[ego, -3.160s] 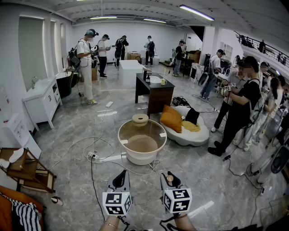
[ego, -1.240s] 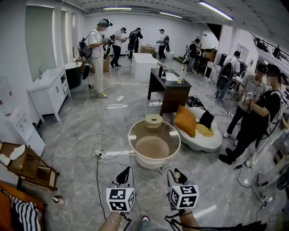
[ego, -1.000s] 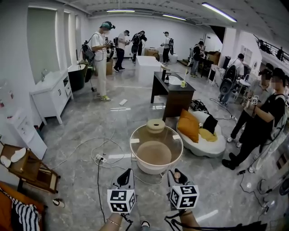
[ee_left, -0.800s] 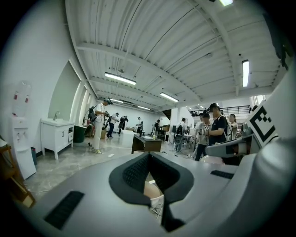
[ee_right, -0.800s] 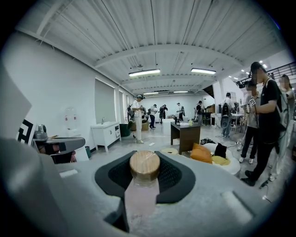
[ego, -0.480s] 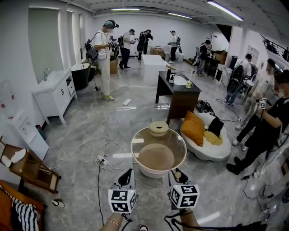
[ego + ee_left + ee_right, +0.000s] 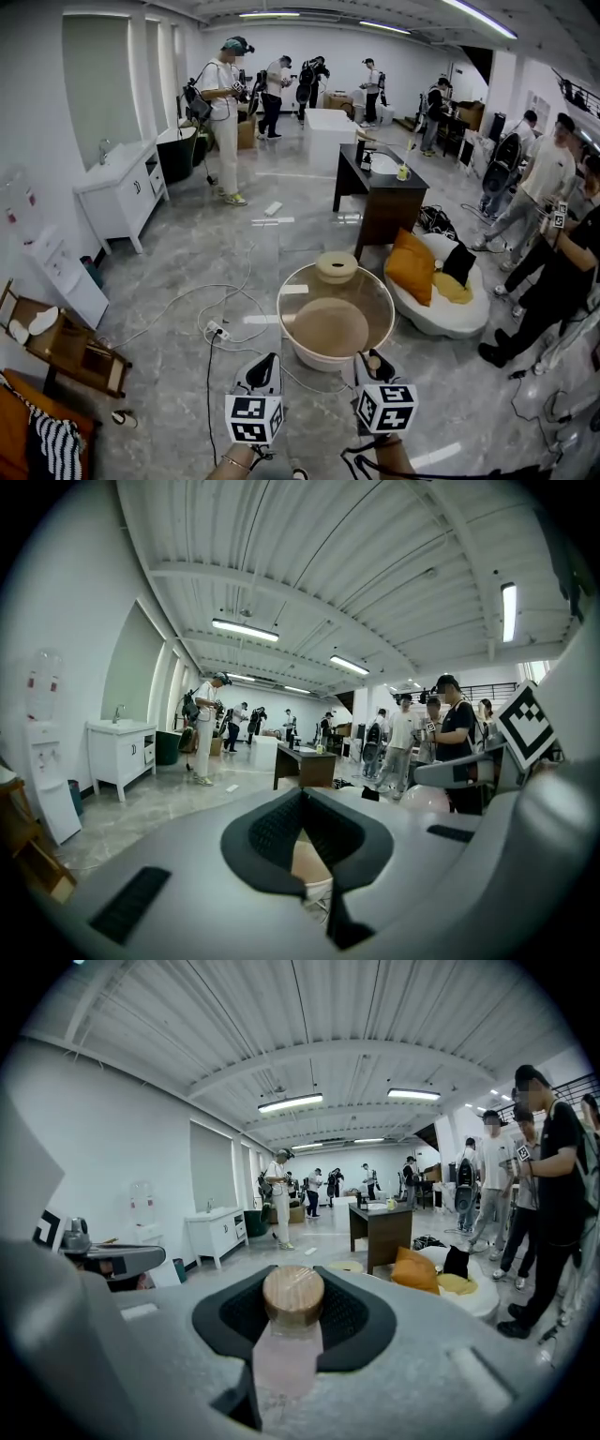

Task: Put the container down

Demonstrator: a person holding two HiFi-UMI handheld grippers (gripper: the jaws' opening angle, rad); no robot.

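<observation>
A round glass tabletop (image 7: 377, 292) on a cream bowl-shaped base stands on the grey marbled floor (image 7: 178, 248), just ahead of both pairs of fingers (image 7: 265, 367). A squat round beige pot (image 7: 336, 266) sits on its far rim, beyond the fingers. White cables (image 7: 167, 302) trail over the floor to their left.

Just ahead of my left gripper (image 7: 265, 362) and right gripper (image 7: 371, 360), held side by side, stands the round table (image 7: 305, 286), with a disc-shaped object (image 7: 336, 266) on its far rim. A desk (image 7: 380, 197) stands behind the table, a low cushioned seat (image 7: 441, 319) lies to its right, and a power strip (image 7: 217, 330) lies on the floor to its left. The container (image 7: 292, 1326) sits between my right gripper's jaws.
</observation>
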